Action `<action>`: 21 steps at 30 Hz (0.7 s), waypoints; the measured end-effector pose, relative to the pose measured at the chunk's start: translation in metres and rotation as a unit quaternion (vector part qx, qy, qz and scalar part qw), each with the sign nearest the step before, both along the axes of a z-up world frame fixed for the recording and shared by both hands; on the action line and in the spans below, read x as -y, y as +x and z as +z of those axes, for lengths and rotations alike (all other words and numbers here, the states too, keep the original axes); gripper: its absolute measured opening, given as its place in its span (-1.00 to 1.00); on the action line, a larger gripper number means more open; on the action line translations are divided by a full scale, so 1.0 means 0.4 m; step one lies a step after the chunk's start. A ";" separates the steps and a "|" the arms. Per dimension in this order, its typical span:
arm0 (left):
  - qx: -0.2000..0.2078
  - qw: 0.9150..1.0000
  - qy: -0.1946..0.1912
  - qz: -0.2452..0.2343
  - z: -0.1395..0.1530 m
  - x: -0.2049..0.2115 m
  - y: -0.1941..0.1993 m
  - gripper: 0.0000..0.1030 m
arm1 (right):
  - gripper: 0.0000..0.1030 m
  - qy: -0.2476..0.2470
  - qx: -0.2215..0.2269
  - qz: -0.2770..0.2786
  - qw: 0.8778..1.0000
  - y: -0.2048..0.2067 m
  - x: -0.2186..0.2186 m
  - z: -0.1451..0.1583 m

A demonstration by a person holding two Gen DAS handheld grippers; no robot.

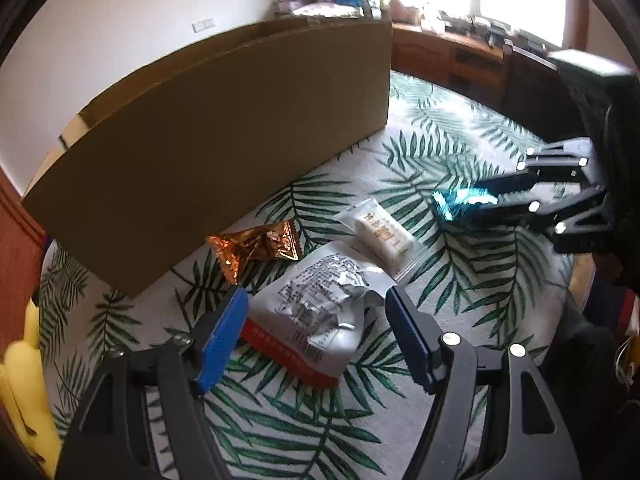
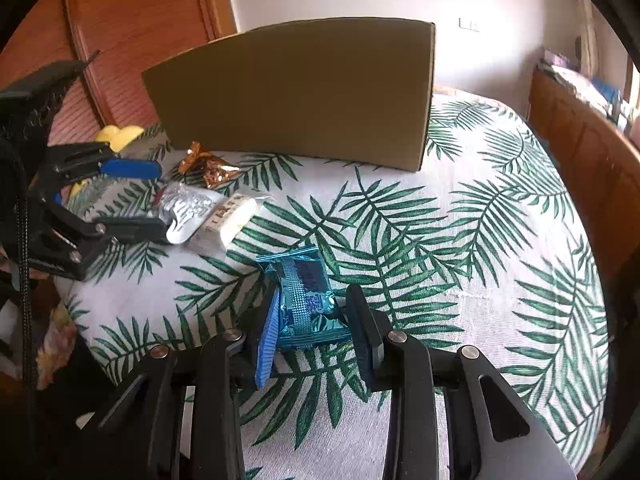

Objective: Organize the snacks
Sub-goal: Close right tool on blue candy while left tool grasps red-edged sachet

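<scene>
My left gripper (image 1: 316,304) is open, its blue pads either side of a grey and red snack bag (image 1: 316,316) lying on the leaf-print cloth. Beyond the bag lie a copper foil packet (image 1: 256,246) and a white wrapped snack (image 1: 380,232). My right gripper (image 2: 314,312) is shut on a blue foil snack packet (image 2: 306,300), held just above the cloth. It shows at the right of the left wrist view (image 1: 464,200). A large open cardboard box (image 1: 224,152) stands at the back, also seen in the right wrist view (image 2: 304,92).
The table is covered by a green leaf-print cloth (image 2: 460,240). A yellow object (image 1: 24,380) sits at the left edge. A wooden cabinet (image 1: 460,60) stands behind, and a wooden door (image 2: 132,40) is at the far left.
</scene>
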State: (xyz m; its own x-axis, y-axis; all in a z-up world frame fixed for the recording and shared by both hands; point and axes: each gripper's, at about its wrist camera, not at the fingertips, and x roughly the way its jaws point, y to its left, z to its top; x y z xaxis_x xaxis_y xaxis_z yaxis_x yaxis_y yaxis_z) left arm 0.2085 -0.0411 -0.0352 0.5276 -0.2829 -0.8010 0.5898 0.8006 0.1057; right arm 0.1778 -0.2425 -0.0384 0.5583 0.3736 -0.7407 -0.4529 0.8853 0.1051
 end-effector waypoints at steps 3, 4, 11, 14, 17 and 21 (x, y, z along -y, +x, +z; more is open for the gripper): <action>-0.004 1.000 0.022 -0.007 -0.014 0.012 0.014 0.39 | -0.38 0.007 -0.001 -0.006 1.000 0.004 0.007 0.000; -0.007 1.000 0.027 -0.009 -0.018 0.015 0.020 0.39 | -0.38 0.006 -0.001 -0.006 1.000 0.006 0.008 -0.001; -0.030 0.999 0.013 -0.002 -0.034 0.023 0.046 0.39 | -0.36 -0.004 0.010 -0.008 1.000 -0.001 -0.002 -0.007; -0.039 0.999 -0.001 0.009 -0.036 0.015 0.048 0.39 | -0.36 -0.002 0.013 -0.010 1.000 -0.002 -0.001 -0.011; -0.050 0.998 -0.018 0.023 -0.040 0.003 0.051 0.39 | -0.36 -0.003 0.020 -0.012 1.000 -0.007 -0.002 -0.014; -0.057 0.997 -0.035 0.035 -0.037 -0.012 0.045 0.21 | -0.35 -0.005 0.026 -0.016 1.000 -0.012 -0.005 -0.016</action>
